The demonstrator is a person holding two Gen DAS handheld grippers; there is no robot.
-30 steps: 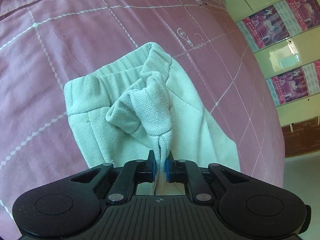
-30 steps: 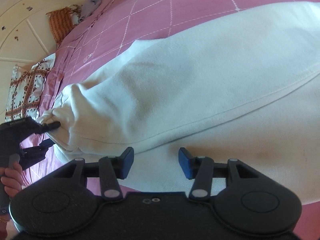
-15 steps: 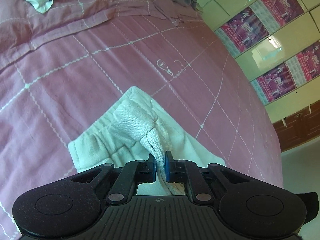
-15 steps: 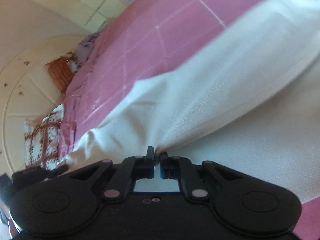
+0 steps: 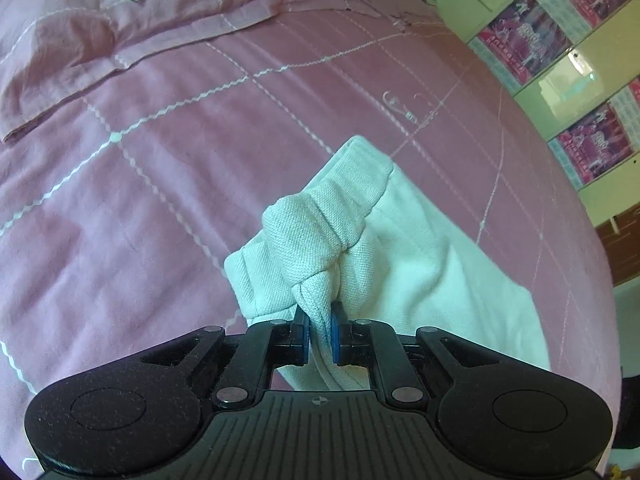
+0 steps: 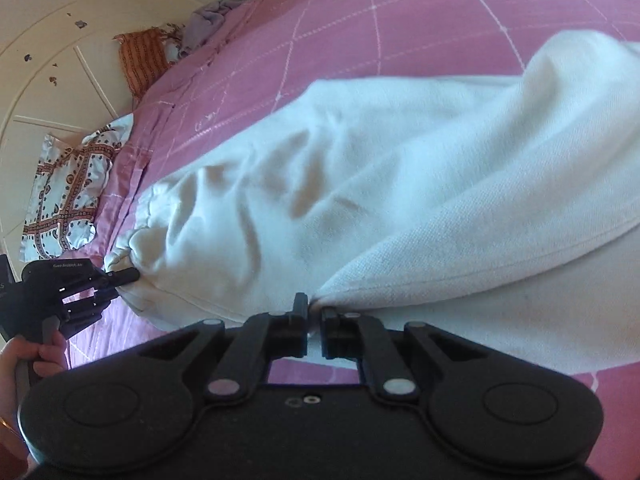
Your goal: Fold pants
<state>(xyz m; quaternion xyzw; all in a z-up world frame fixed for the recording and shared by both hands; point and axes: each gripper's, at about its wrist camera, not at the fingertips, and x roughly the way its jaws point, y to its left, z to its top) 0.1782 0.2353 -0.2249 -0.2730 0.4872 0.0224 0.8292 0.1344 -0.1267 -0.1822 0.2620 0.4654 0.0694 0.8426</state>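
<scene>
White pants (image 5: 400, 248) lie on a pink checked bedspread (image 5: 160, 160). My left gripper (image 5: 320, 334) is shut on a bunched fold of the waistband end, which rises from the bed between the blue pads. In the right wrist view the pants (image 6: 360, 184) stretch across the frame, and my right gripper (image 6: 314, 312) is shut on a seam edge of the fabric, lifting it. The left gripper (image 6: 124, 276) shows at the far left of that view, pinching the cloth, with a person's hand (image 6: 40, 356) on its handle.
Patterned pillows (image 6: 68, 192) and an orange cushion (image 6: 140, 56) sit at the head of the bed. A lilac cloth (image 6: 208, 24) lies by them. Cupboard doors with pink posters (image 5: 560, 40) stand beyond the bed's far side.
The right gripper has closed on the pants' seam edge and raised it. The left gripper has pulled its bunched waistband back, so less of the pants shows ahead of it.
</scene>
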